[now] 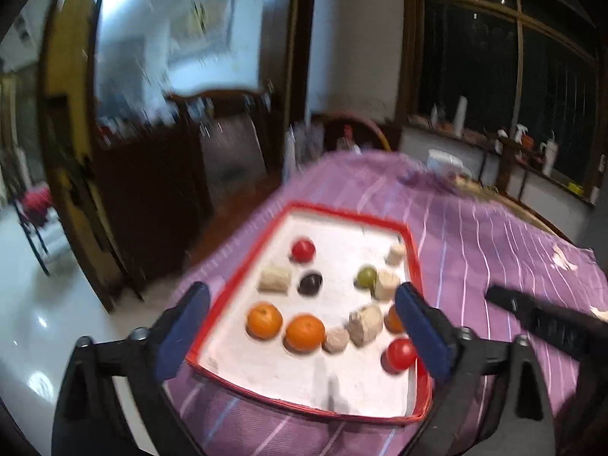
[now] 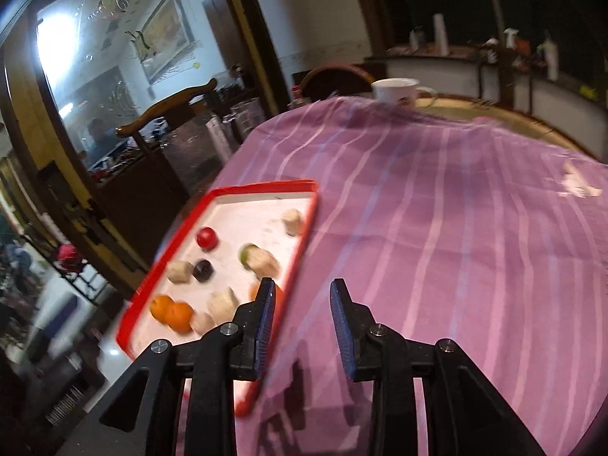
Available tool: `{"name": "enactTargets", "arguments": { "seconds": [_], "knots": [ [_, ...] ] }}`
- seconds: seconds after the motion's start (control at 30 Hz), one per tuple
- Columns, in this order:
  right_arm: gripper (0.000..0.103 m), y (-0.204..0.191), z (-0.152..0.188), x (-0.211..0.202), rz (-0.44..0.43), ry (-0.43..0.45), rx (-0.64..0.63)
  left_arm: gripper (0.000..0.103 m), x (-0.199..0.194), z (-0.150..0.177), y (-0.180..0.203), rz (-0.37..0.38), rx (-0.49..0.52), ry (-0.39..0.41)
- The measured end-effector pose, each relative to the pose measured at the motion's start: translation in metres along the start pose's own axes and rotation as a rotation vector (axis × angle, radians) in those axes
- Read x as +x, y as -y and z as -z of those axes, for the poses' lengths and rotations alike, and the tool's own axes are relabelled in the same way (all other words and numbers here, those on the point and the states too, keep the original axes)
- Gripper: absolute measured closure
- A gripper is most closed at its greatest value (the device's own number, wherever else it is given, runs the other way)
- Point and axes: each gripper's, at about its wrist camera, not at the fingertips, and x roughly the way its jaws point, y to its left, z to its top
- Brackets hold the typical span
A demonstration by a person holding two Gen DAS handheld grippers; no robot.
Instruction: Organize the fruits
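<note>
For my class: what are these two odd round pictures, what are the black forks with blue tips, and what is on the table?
Each picture comes from a wide-angle camera on a hand-held two-finger left gripper or right gripper, looking along its jaws. A person carries them; there is no robot arm. On the purple striped tablecloth sits a red-rimmed white tray holding oranges, red tomatoes, a green fruit, a dark fruit and pale beige pieces. Both pairs of jaws are open and hold nothing.

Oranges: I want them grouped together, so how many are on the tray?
3. Two oranges sit side by side at the tray's near left; a third orange shows at the right, half hidden behind the left hand-held gripper's finger.
</note>
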Motion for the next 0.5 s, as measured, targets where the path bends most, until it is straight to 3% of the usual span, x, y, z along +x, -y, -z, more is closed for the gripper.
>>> {"name": "enactTargets", "arguments": {
  "seconds": [0.13, 0.23, 0.5],
  "knots": [
    [0.065, 0.009, 0.018, -0.023, 0.055, 0.025, -0.005, 0.0, -0.036, 0.001, 0.019, -0.054, 0.083, 0.17],
    [0.063, 0.016, 0.031, -0.032, 0.072, 0.03, 0.018, 0.0, -0.051, 0.005, 0.037, -0.074, 0.177, 0.236],
    [0.061, 0.039, 0.046, -0.04, 0.075, 0.002, 0.102, 0.0, -0.06, 0.01, 0.062, 0.002, 0.227, 0.152]
  ]
}}
